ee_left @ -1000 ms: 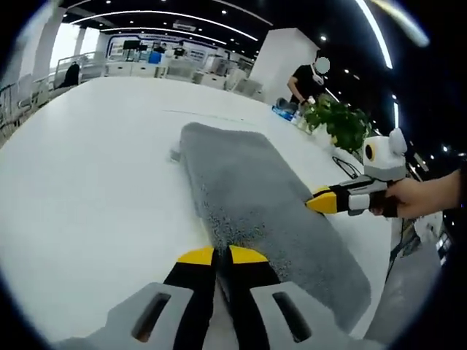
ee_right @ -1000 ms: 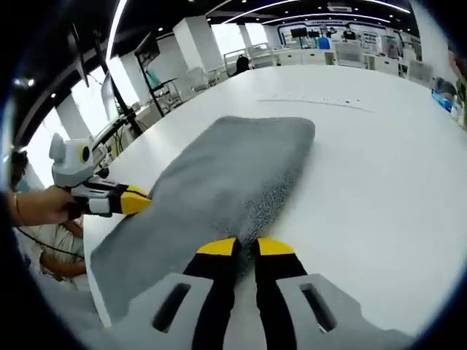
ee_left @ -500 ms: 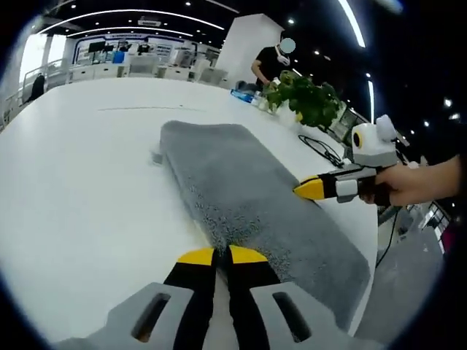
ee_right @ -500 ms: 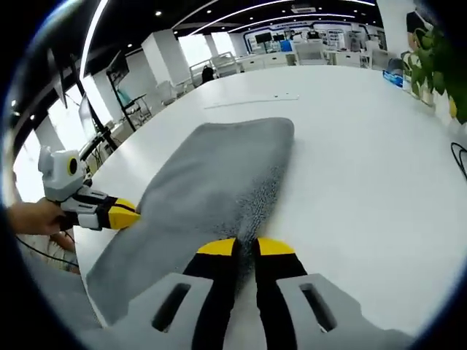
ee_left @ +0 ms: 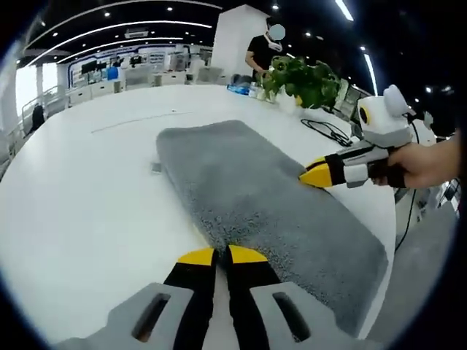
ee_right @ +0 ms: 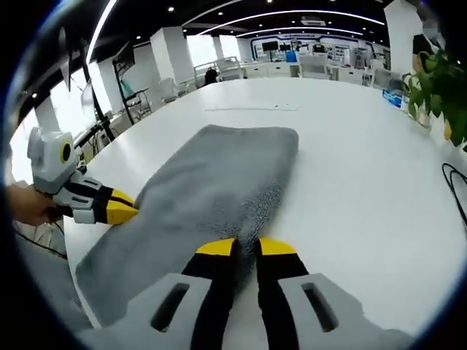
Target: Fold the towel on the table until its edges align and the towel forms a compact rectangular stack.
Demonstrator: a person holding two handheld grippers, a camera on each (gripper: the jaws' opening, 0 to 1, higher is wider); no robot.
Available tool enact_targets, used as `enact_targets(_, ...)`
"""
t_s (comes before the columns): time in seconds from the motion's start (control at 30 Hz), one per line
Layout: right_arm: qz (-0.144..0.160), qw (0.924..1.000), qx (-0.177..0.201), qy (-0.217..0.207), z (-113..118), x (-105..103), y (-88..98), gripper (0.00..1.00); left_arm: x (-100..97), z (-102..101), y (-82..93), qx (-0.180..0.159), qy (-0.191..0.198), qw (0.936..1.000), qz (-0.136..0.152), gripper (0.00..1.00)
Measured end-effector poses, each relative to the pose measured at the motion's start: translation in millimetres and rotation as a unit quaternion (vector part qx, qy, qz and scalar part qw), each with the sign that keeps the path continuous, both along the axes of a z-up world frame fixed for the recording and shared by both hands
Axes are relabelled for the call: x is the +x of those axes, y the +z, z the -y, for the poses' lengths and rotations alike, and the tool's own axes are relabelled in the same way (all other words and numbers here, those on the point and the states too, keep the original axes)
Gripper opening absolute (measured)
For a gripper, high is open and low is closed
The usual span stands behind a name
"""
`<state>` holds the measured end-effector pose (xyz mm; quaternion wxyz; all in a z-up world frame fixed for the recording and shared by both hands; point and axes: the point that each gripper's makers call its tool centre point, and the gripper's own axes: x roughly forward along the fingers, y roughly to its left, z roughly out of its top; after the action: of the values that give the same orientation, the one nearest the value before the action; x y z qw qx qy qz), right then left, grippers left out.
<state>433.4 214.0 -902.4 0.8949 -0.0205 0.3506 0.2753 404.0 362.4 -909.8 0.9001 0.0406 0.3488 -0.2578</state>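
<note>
My left gripper view looks low and close along the grey pile towel [ee_left: 255, 197] from its near long edge, facing my right gripper [ee_left: 315, 175]. My right gripper view looks back from the opposite edge toward my left gripper [ee_right: 120, 213]; both share the towel and white table [ee_right: 365, 182].

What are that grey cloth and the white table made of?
The towel looks like soft terry or microfibre: matte, with a nubby looped pile along its edges. The table looks like smooth laminate or painted board with a faint sheen; its core cannot be told.
</note>
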Motion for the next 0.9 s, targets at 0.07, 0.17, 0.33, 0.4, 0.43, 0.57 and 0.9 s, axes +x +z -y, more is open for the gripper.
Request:
enact_targets(0.07,0.005,1.0,0.0,0.007,1,-1,4.3,0.1,-0.9,-2,0.7,-0.008,-0.002,0.9999,-0.006,0.06)
enact_targets(0.17,0.015,0.9995,0.003,0.028,0,-7,14.5,0.09,-2.4,-9,11.9,-0.013,-0.007,0.9998,0.011,0.13)
enact_targets(0.33,0.027,0.9966,-0.009,0.077,-2,-26,23.1,0.13,-8.2,-12,42.1,-0.033,-0.012,0.9986,0.041,0.27)
enact_targets(0.4,0.036,0.9956,-0.023,0.083,1,-30,23.0,0.18,-13.7,-11,48.6,-0.04,-0.017,0.9981,0.042,0.3)
enact_targets(0.43,0.037,0.9954,-0.022,0.086,1,-34,24.0,0.19,-18.6,-10,51.2,-0.046,-0.023,0.9979,0.04,0.32)
enact_targets(0.57,0.039,0.9932,-0.028,0.106,1,-48,26.0,0.22,-38.8,-5,50.0,-0.009,-0.071,0.9964,0.045,0.36)
enact_targets(0.9,0.046,0.987,-0.046,0.147,4,-92,28.5,0.29,-92.8,18,36.0,0.045,-0.184,0.9809,0.046,0.37)
